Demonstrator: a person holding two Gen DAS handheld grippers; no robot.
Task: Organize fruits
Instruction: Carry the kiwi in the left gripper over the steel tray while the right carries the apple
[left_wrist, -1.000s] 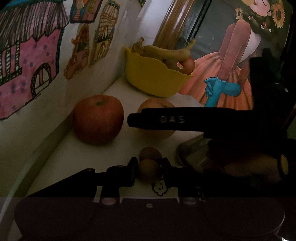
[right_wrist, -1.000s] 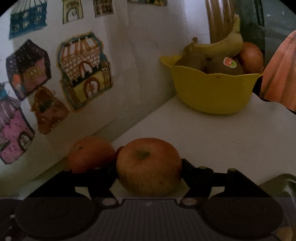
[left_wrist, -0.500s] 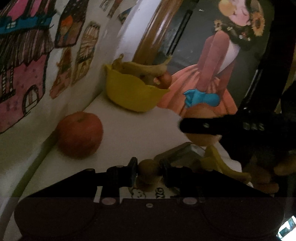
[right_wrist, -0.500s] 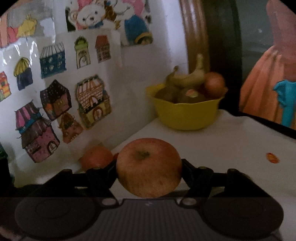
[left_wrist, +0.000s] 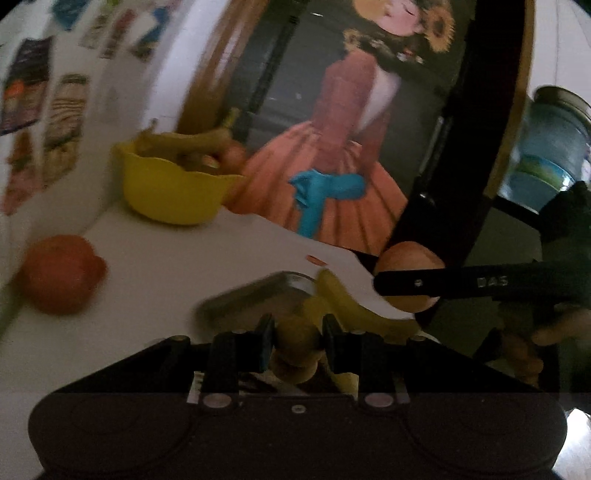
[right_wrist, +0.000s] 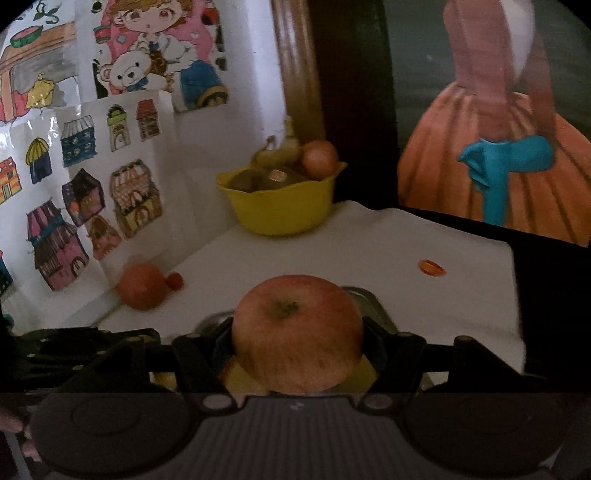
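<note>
My left gripper (left_wrist: 295, 338) is shut on a small brown kiwi (left_wrist: 295, 334) and holds it above a metal tray (left_wrist: 258, 295) with a banana (left_wrist: 354, 306) in it. My right gripper (right_wrist: 297, 339) is shut on a red-yellow apple (right_wrist: 297, 332), lifted above the same tray (right_wrist: 365, 299). That apple (left_wrist: 408, 258) also shows in the left wrist view, between the right gripper's fingers (left_wrist: 461, 284). A second red apple (left_wrist: 61, 278) lies on the white table by the wall; it also shows in the right wrist view (right_wrist: 142, 290). A yellow bowl (left_wrist: 170, 192) of fruit stands at the back.
The yellow bowl (right_wrist: 284, 206) holds bananas, an apple and other fruit. A wall with children's drawings (right_wrist: 74, 206) runs along the left. A painting of a girl in an orange dress (left_wrist: 332, 166) stands behind the table. A small orange sticker (right_wrist: 431, 267) lies on the table.
Both grippers have lifted and pulled back from the bowl with their fruit, and moved right over the tray. The left view has swung right and is blurred.
</note>
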